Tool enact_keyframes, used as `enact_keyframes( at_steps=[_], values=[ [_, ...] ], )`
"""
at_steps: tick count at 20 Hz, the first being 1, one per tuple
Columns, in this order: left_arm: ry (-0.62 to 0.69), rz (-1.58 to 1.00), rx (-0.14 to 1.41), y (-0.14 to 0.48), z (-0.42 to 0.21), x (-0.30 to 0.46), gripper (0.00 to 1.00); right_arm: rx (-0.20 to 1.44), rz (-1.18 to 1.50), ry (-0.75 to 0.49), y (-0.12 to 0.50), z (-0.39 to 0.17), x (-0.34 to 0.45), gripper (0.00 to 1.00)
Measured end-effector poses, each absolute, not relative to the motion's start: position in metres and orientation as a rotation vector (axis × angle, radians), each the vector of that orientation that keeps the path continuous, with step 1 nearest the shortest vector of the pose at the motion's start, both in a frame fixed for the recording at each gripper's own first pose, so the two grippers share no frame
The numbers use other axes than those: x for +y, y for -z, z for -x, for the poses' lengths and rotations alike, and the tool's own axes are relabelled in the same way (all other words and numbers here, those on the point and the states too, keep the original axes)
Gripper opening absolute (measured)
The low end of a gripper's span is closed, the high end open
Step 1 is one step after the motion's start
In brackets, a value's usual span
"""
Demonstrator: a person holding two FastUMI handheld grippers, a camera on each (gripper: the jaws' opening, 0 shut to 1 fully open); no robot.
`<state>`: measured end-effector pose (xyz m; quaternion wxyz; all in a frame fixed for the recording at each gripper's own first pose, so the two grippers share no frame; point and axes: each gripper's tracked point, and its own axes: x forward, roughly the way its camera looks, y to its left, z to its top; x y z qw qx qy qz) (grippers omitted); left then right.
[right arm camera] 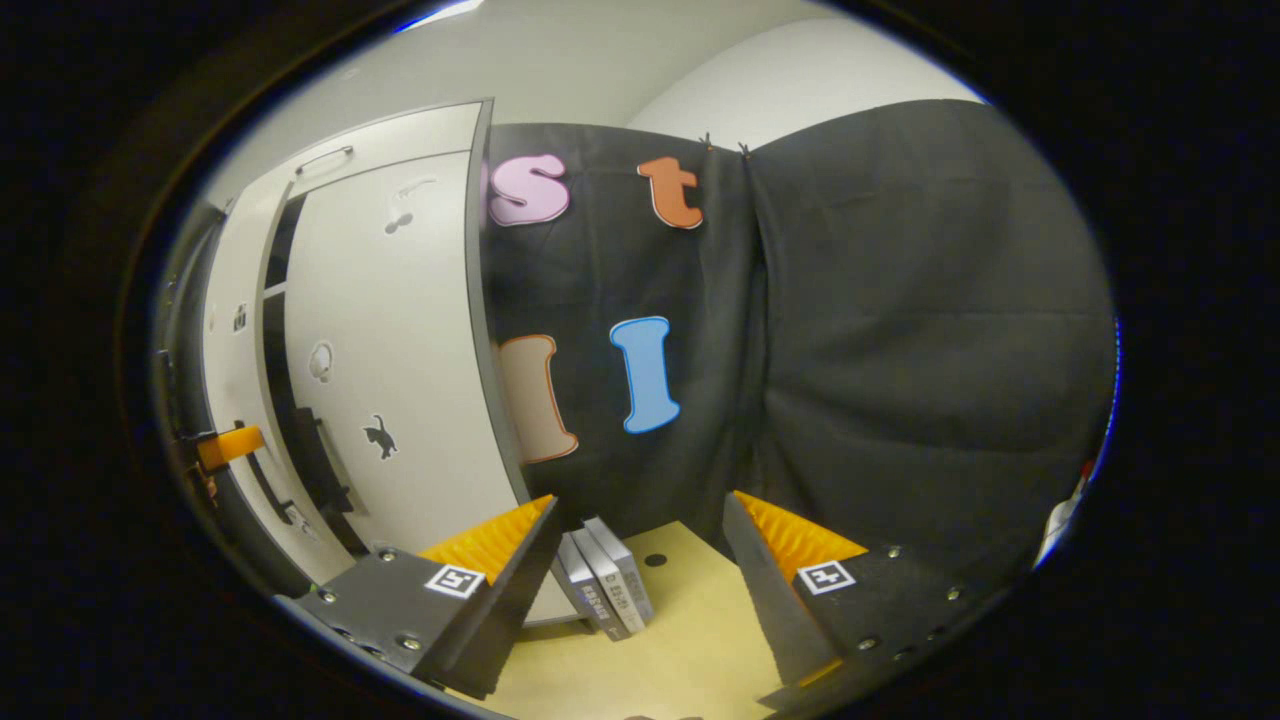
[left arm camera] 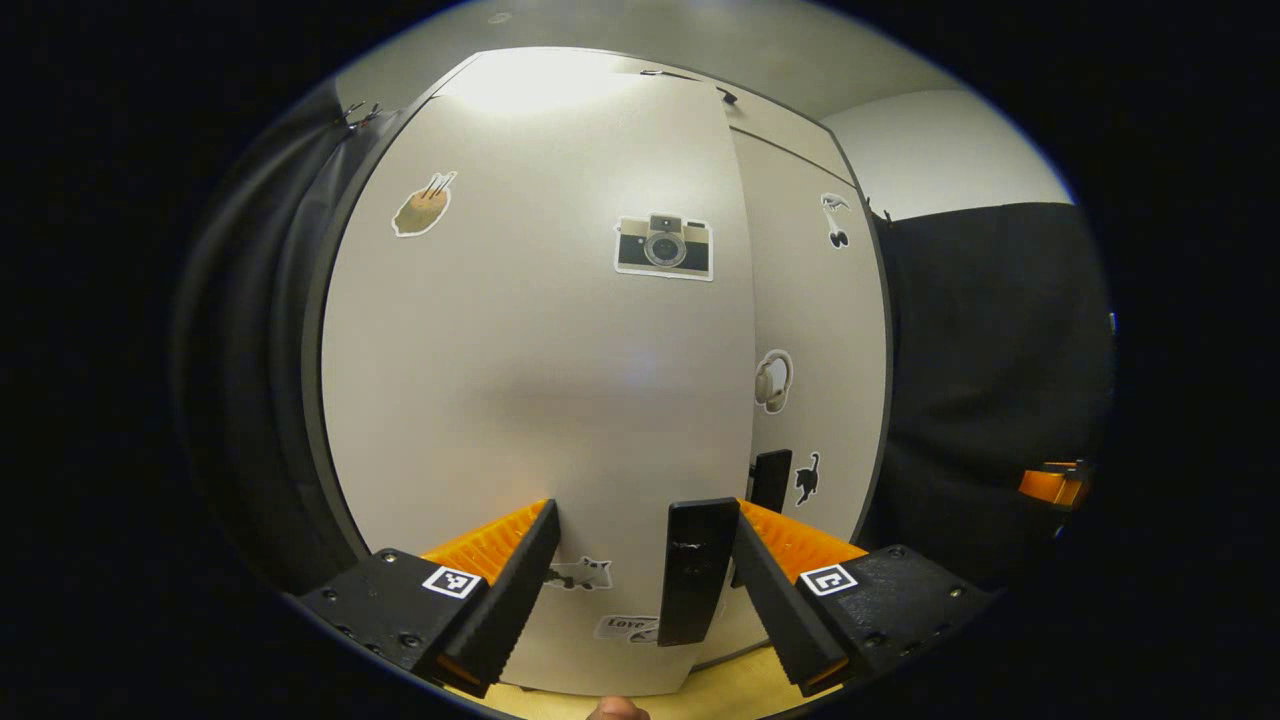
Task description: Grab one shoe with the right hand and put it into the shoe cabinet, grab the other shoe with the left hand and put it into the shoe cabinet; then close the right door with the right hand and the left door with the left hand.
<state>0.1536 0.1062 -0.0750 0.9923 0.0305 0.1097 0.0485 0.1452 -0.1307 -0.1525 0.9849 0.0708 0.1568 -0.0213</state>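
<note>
Left door [left arm camera: 540, 380] edge overlaps right door [left arm camera: 815, 330], a narrow gap.

The left door [left arm camera: 540, 400] hides the shoe cabinet's [right arm camera: 250, 400] inside in the left gripper view. In the right gripper view only a dark gap [right arm camera: 280, 400] between the doors shows; its contents are too dark to tell. The books' [right arm camera: 605, 590] spine print is too small to tell.

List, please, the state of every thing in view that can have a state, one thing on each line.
left door: almost shut, a narrow gap remains beside the right door
right door: shut, or nearly so
left gripper: open, its fingers either side of the left door's handle, not pressing it
right gripper: open, holding nothing
books: upright on the floor beside the cabinet
</note>
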Motion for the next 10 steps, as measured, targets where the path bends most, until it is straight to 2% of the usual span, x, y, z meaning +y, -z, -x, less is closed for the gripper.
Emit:
enact_keyframes(
  at_steps=[10],
  values=[
    [-0.108,-0.048,0.215,0.0767,-0.1648,0.1113,1.00,0.294,-0.125,0.049,0.1441,-0.1514,-0.1400,0.98]
  ],
)
